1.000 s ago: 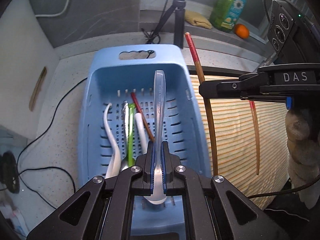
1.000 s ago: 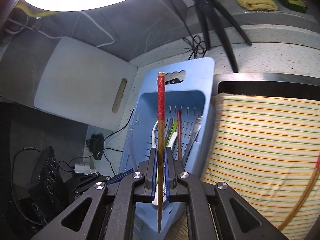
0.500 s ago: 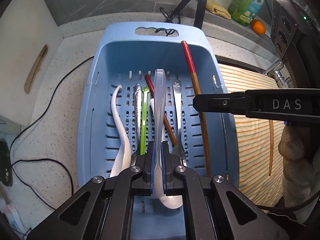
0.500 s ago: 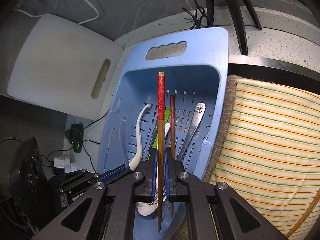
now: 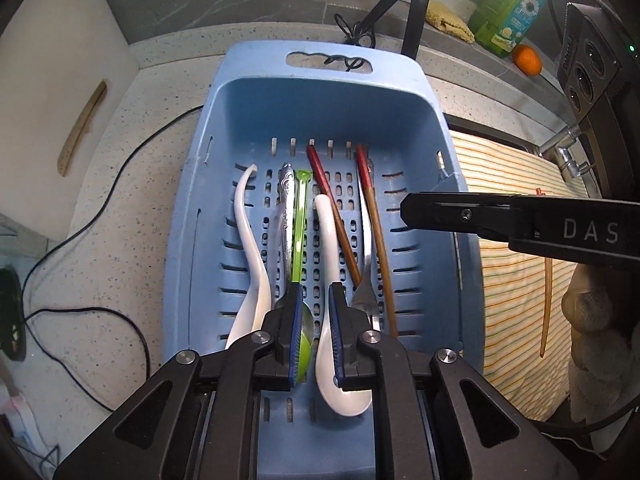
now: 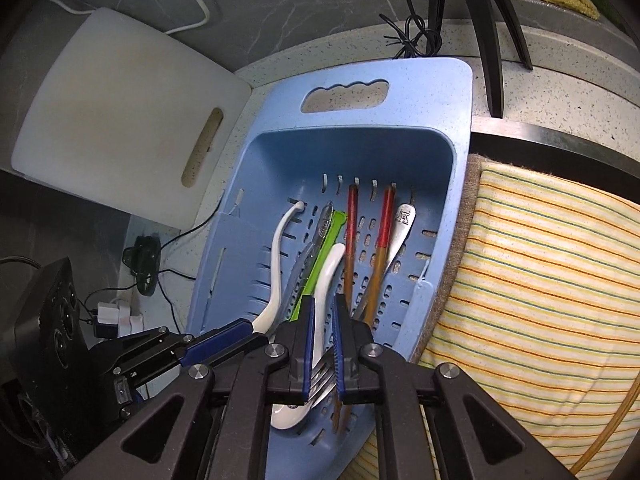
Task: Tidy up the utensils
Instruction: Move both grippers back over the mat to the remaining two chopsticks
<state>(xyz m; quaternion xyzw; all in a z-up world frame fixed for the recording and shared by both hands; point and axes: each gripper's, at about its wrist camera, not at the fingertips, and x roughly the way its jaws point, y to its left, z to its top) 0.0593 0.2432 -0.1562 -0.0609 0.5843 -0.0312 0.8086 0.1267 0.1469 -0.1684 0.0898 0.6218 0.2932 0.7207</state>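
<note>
Speckled counter [image 5: 120, 240]: blue basket [image 5: 400, 128] beside striped cloth [image 5: 516, 280]; left claw [image 5: 316, 332] opening, right claw [image 6: 323, 344] spread, both empty.

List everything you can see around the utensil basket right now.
basket: one, blue, on the counter
white spoons: two, white, in the basket
clear spoon: one, transparent, in the basket
green spoon: one, green, in the basket
fork: one, metal, in the basket
chopsticks: two, brown with red tops, in the basket
loose chopstick: one, brown, on the cloth
cloth: one, striped, right of the basket
cutting board: one, white, left of the basket
bottle: one, green, back ledge
orange: one, beside the bottle
left gripper: black, jaws opening, gripping nothing
right gripper: black, jaws parted, gripping nothing
</note>
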